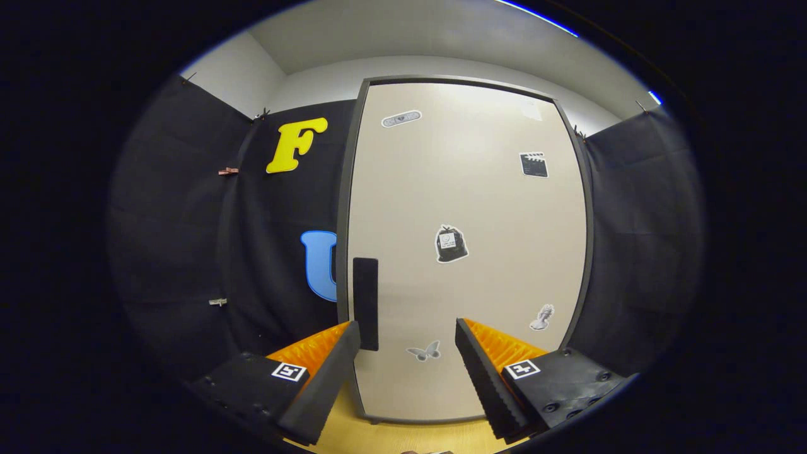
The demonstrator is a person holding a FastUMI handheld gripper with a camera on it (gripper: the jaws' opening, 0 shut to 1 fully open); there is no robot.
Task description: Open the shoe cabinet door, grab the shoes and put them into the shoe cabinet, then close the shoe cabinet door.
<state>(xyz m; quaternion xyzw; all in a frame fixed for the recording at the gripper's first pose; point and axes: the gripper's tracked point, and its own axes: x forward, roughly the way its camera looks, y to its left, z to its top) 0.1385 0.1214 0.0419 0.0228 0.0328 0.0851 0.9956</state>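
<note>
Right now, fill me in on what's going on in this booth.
A person is holding a two-finger tool up to a shoe cabinet with a beige, sticker-dotted door. The door is shut. The tool's fingers are spread open and hold nothing. One finger's tip sits close by the dark vertical handle near the door's edge, though contact cannot be confirmed. The cabinet stands on a wooden surface.

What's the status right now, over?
Claw open, empty. Cabinet door shut, just ahead. Handle beside one finger, not gripped. Nothing in the way.
</note>
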